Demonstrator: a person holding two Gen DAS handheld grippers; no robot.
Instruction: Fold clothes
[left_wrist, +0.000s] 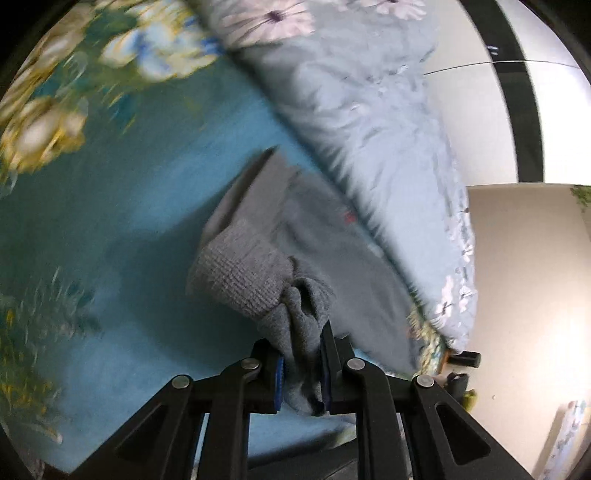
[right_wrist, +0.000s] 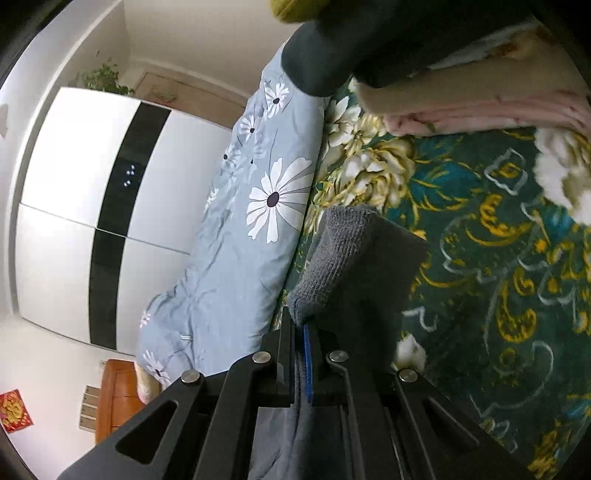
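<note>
Your grey sweater (left_wrist: 317, 251) hangs between the two tools, lifted off the bed (left_wrist: 122, 206) at the gripped ends and trailing down onto the teal floral bedspread beyond them. In the left wrist view a ribbed cuff or hem folds over just ahead of the tool, and the body of the garment runs away from you toward the pale blue daisy-print duvet (left_wrist: 373, 122) rolled along the bed's far side.

Your left tool (left_wrist: 302, 369) is clamped on a bunched fold of the knit, its blue pads pressed into the fabric from both sides. Your right tool (right_wrist: 301, 365) is likewise closed on a ribbed edge of the grey sweater (right_wrist: 332, 258), the cloth running up and forward from its jaws, with a darker flat panel hanging just to the right.

The relation to watch: the garment's long axis lies straight ahead of both tools, roughly parallel to the duvet's edge. My judgement is that the next fold means carrying both gripped ends forward along that axis together. The left view is blurred, so I cannot tell how flat the far end lies.
</note>
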